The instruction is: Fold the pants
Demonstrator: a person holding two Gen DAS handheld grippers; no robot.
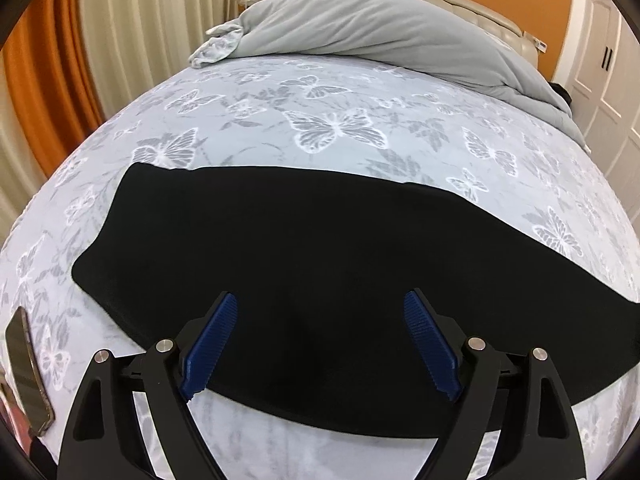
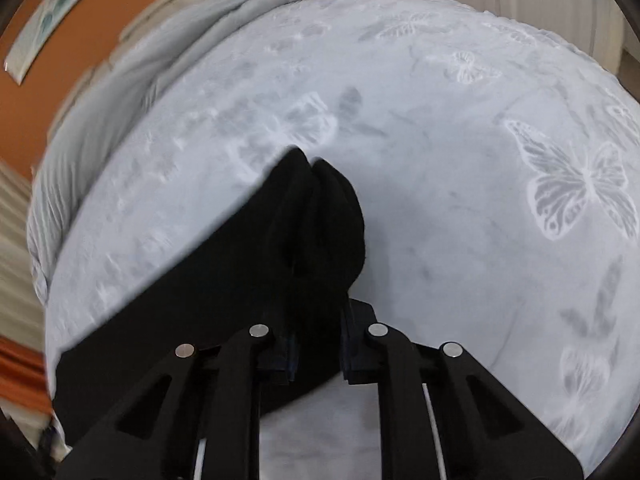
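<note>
Black pants [image 1: 288, 264] lie flat across the butterfly-print bed sheet [image 1: 328, 120], running from left to lower right. My left gripper [image 1: 322, 308] is open just above the pants' near edge, its blue pads [image 1: 212, 344] spread wide and empty. In the right wrist view, my right gripper [image 2: 318, 320] is shut on a bunched end of the black pants [image 2: 320, 216], which rises in folds above the fingers; the rest trails down to the left over the sheet [image 2: 460, 200]. The pads are mostly hidden by fabric.
A rolled grey duvet [image 1: 380, 28] lies along the headboard at the far side of the bed. A phone [image 1: 26, 368] rests on the sheet at the left edge. Orange and white curtains [image 1: 80, 40] hang on the left, white cupboard doors [image 1: 608, 76] on the right.
</note>
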